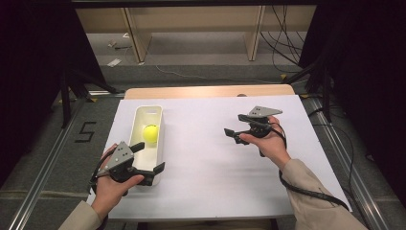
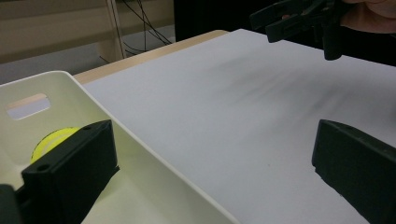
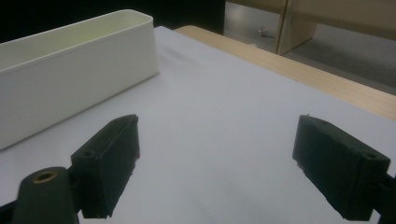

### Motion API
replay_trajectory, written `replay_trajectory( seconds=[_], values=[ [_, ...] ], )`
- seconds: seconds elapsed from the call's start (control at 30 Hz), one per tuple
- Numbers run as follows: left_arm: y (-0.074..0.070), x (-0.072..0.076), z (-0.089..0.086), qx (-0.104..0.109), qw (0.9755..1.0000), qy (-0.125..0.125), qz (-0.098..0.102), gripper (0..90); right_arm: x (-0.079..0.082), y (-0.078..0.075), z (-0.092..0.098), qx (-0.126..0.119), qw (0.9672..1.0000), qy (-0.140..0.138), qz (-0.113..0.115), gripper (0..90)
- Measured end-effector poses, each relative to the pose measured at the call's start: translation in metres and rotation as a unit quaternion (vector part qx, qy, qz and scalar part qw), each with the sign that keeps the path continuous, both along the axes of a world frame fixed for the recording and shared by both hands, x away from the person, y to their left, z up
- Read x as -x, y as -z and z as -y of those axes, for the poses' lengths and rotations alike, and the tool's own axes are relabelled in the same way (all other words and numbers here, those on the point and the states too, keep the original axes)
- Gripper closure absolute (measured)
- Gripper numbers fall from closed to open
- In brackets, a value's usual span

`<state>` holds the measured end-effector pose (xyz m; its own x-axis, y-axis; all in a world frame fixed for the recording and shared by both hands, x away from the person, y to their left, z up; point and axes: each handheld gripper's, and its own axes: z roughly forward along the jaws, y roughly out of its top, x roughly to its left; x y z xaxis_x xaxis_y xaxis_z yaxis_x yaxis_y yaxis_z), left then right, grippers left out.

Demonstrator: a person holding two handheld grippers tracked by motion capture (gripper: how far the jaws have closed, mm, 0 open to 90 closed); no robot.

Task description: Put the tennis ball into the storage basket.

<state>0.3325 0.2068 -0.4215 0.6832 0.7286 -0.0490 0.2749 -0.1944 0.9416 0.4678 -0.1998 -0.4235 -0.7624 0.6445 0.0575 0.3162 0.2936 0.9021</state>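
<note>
A yellow-green ball [image 1: 151,134] lies in a long white bin [image 1: 139,117] on the left of the white sheet. My left gripper [image 1: 148,157] is open at the bin's near end and straddles its right wall. In the left gripper view one jaw is inside the bin [image 2: 140,154], in front of the ball [image 2: 51,140], and the other is over the sheet. My right gripper [image 1: 236,124] hovers open above the sheet's right half, pointing left toward the bin [image 3: 79,70]. Nothing is between its jaws. The right gripper [image 2: 264,25] also appears far off in the left gripper view.
A white sheet [image 1: 206,158] covers most of the wooden table [image 1: 206,91], whose bare far edge shows. Metal rails [image 1: 57,148] run along both sides. Beyond the table are wooden furniture legs [image 1: 253,33] and loose cables [image 1: 282,43] on the floor.
</note>
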Motion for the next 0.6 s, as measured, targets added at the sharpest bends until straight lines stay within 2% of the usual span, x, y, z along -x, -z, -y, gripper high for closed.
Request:
replay_trajectory(
  seconds=[0.6],
  values=[
    [0.000,0.000,-0.001,0.001,1.0000,-0.002,0.000,0.0,0.016,0.002,0.026,0.001,0.9998,0.017,0.001,15.9]
  ],
)
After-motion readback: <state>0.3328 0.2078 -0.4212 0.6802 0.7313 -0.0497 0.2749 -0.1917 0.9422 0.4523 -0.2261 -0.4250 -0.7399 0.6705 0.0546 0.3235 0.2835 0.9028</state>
